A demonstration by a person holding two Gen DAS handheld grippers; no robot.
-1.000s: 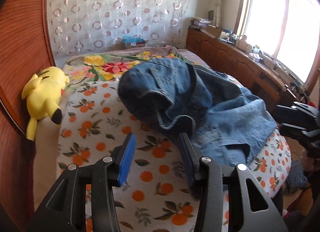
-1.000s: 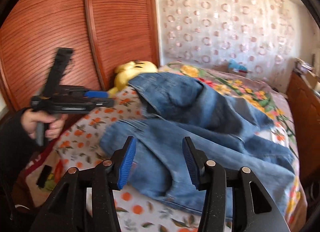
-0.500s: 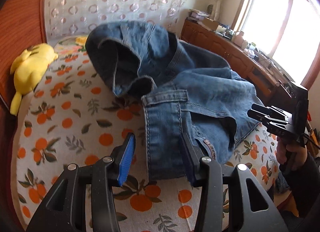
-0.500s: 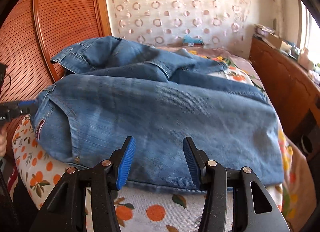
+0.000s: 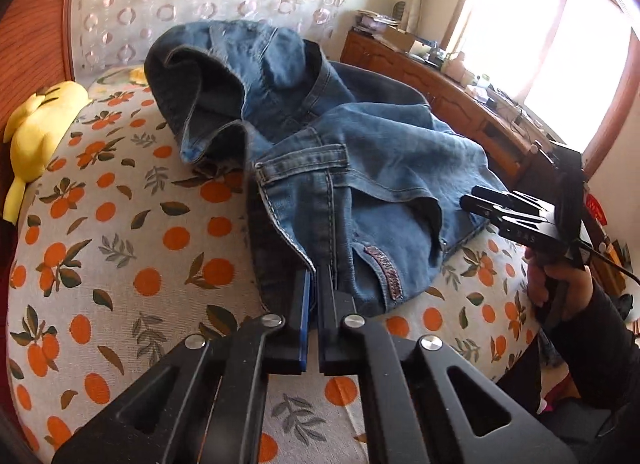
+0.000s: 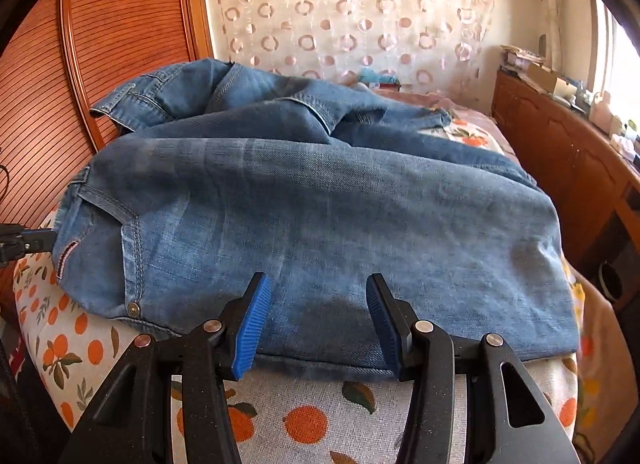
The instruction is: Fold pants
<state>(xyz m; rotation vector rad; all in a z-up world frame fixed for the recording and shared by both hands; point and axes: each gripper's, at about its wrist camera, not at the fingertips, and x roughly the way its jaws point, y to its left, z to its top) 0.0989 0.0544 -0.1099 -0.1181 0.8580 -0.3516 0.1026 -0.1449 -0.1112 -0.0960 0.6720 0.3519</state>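
Bedspread [image 5: 120, 264], plush toy [image 5: 36, 124] only L view, jeans [image 6: 320, 216] prob. crumpled

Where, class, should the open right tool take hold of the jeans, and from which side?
Grip the long near edge of the jeans where it lies along the front of the bed. Come in low from the front: that edge is straight, thin and already sits between the open right tool. The left tool has just closed on the waistband end.

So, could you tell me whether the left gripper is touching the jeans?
Touching. In the left wrist view the left gripper, whose jaws have just been closing, pinches the jeans' near edge.
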